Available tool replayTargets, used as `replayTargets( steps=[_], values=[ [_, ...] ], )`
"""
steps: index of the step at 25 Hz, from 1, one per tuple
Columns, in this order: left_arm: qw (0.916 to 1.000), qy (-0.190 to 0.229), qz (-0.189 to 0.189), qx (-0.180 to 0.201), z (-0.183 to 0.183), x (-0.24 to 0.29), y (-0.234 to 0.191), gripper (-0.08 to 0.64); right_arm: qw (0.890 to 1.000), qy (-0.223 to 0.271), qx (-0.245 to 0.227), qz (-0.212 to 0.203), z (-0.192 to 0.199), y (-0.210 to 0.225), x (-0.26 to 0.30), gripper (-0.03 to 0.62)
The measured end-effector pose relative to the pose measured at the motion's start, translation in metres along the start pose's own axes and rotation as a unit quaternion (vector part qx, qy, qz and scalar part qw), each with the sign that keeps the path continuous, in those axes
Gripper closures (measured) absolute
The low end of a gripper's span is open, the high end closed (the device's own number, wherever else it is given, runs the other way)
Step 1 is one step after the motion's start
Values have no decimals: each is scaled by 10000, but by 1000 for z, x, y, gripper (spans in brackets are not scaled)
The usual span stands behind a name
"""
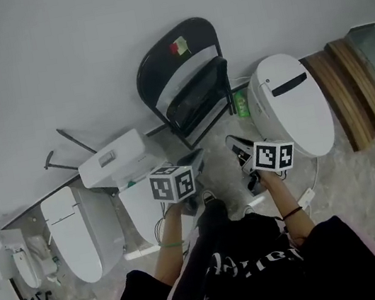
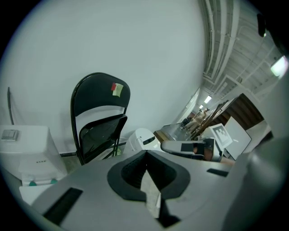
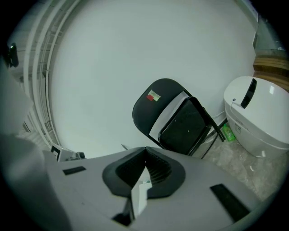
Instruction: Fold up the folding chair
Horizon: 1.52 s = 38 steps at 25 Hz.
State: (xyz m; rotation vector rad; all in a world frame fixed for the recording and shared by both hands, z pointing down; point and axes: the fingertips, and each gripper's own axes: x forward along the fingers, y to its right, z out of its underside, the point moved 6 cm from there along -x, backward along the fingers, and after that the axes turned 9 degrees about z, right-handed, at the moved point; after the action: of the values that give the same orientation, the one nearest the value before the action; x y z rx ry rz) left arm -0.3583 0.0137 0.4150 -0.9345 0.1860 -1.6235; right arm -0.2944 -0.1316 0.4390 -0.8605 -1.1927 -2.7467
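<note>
a black folding chair (image 1: 186, 81) stands at the far side of the room against a white wall (image 1: 49, 55), its seat swung up close to the backrest and a small red and green sticker (image 1: 180, 46) on the top of the back. a person in a black top holds a tool in each hand, both on the near side of the chair and apart from it. the left gripper (image 1: 194, 157) points toward the chair with its jaws pressed together and nothing between them. the right gripper (image 1: 238, 145), near the left one, has its jaws closed the same way and is also empty. each carries a cube with square markers. to the right of the chair sits a white toilet (image 1: 290, 102) with its lid down, and a green bottle (image 1: 242, 104) stands on the floor between the two. to the left, a white cistern (image 1: 114, 159) and another white toilet (image 1: 79, 229) rest on the pale stone floor (image 1: 344, 183). wooden boards (image 1: 339, 90) lie along the right edge, beyond the right-hand toilet.
</note>
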Motion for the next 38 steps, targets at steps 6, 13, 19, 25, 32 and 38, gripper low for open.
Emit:
replayTargets(
  steps=[6,13,19,25,32,38],
  values=[
    [9996,231,-77,-136,41,15,67,557,9997,-169,-142,51,24,23,-66,578],
    [9979,461,-227,-391,98,25,140,557,9995,-186,-179,-184,53,38,-133,578],
    [9981,222,-388,-427,148,13,177,557,9988,-290,48,-388,88,41,-155,578],
    [9978,291,-457,-379,158,-18,175,557,9986,-372,-4,-375,118,21,-158,578],
    [9983,426,-307,-260,171,-72,162,557,9995,-129,-78,-268,150,-23,-160,578],
    [9997,174,-59,-128,210,-135,146,557,9999,13,43,-92,216,-75,-159,578]
  ],
)
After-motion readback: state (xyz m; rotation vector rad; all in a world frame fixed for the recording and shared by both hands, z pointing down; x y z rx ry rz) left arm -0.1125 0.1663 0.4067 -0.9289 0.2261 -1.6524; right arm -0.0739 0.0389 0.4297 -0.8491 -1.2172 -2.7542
